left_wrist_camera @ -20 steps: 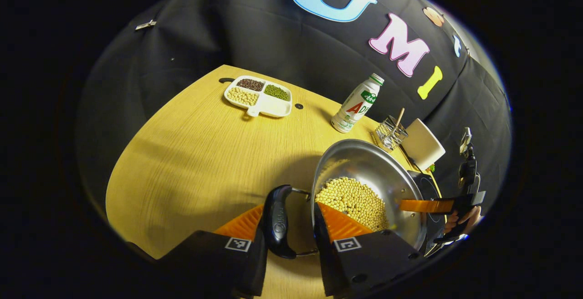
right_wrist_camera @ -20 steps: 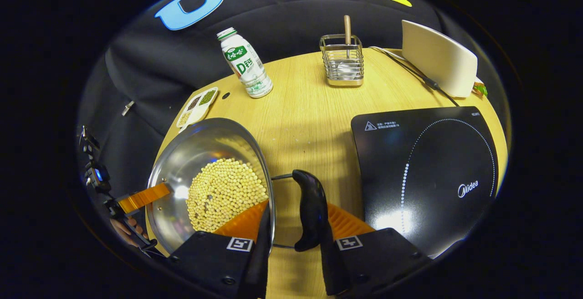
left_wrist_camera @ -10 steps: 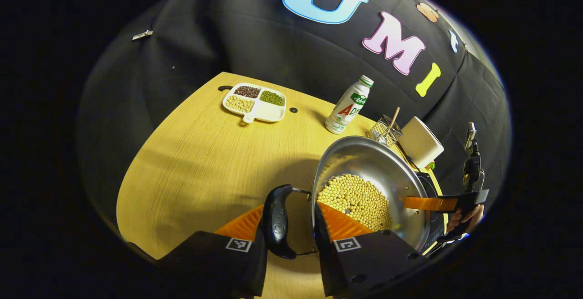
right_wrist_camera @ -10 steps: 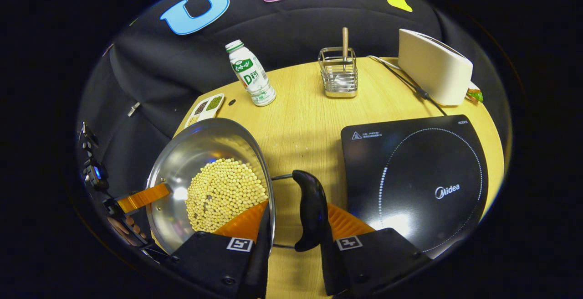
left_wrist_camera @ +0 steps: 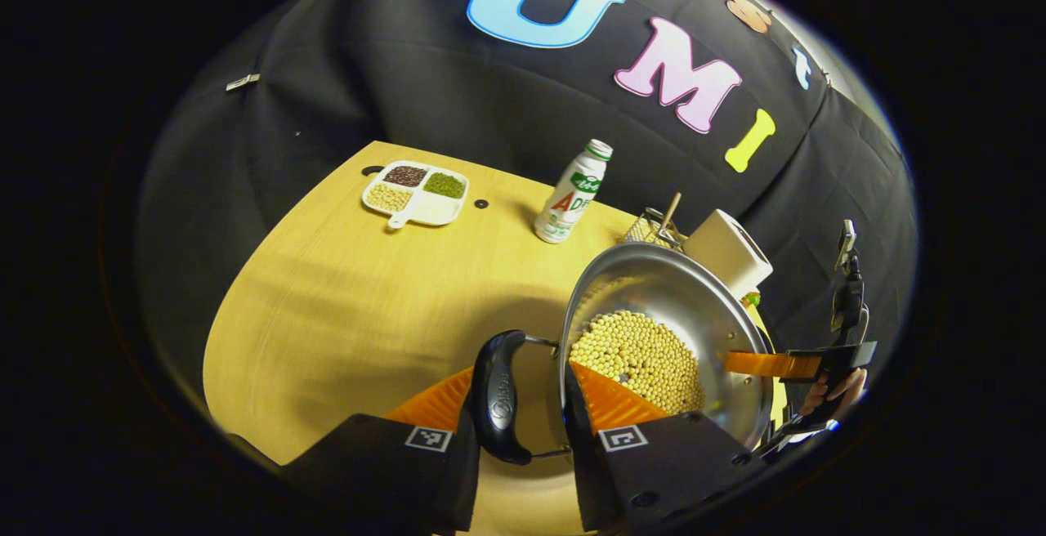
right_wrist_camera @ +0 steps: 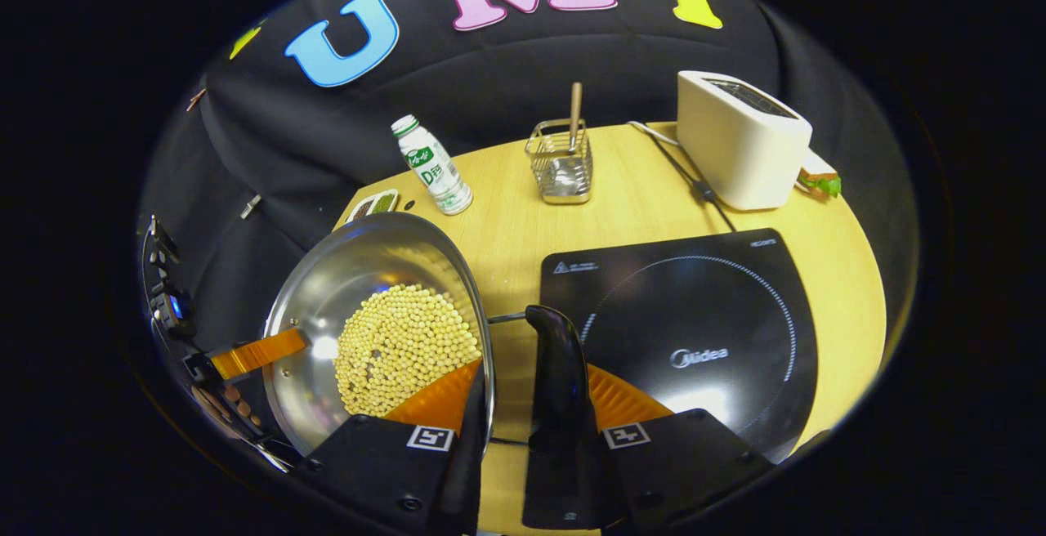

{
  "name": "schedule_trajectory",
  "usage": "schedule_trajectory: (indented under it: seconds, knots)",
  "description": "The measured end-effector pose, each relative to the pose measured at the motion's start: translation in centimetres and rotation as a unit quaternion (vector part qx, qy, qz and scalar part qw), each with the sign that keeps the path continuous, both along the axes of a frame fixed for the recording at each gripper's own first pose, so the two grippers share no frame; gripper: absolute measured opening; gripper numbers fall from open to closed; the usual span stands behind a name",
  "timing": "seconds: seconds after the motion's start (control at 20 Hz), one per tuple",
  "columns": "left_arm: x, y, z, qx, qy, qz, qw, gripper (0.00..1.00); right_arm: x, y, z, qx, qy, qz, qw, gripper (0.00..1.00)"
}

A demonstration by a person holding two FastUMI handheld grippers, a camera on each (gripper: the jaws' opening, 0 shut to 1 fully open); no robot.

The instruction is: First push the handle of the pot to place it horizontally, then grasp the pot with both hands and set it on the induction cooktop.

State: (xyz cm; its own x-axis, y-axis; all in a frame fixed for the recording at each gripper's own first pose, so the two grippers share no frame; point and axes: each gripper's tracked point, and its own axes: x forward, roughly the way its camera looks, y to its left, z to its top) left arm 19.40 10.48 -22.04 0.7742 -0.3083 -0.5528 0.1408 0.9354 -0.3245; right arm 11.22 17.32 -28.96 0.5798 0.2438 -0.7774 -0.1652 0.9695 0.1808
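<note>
My 2 claws, left claw [left_wrist_camera: 520, 405] and right claw [right_wrist_camera: 523, 401], each clamp a handle of the bean-filled pot [right_wrist_camera: 376, 332], at 9 o'clock of the induction cooktop [right_wrist_camera: 695, 332] over the table [left_wrist_camera: 343, 299].

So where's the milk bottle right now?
The bottle stands upright at the table's far edge by the black cloth wall. In the right gripper view it sits between the divided bean tray and the wire utensil holder.

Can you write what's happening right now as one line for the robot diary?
stage: carrying | pot of beans: held off table | left claw: gripping pot's side handle | right claw: gripping other handle | induction cooktop: bare
</note>
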Motion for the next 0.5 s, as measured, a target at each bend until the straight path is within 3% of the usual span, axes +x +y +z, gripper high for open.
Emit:
schedule_trajectory:
  seconds: [0.25,0.3,0.35,0.4,0.5]
  knots:
    - [-0.2,-5.6,1.1,0.004,-0.003,-0.007,1.0,0.51,0.4,-5.4,1.6,0.01,-0.004,-0.012,1.0,0.51]
    - [-0.3,-6.7,1.2,0.005,-0.003,-0.008,1.0,0.51,0.6,-6.5,1.9,0.01,-0.006,-0.013,1.0,0.47]
    - [-0.3,-7.9,1.2,0.007,-0.003,-0.01,1.0,0.51,0.7,-7.7,2.1,0.01,-0.007,-0.014,1.0,0.51]
    - [-0.3,-9.1,1.3,0.007,-0.003,-0.011,1.0,0.51,0.9,-8.9,2.3,0.011,-0.007,-0.017,1.0,0.46]
    - [-0.2,-11.5,1.2,0.006,-0.003,-0.014,1.0,0.51,1.3,-11.1,2.6,0.012,-0.007,-0.021,1.0,0.51]
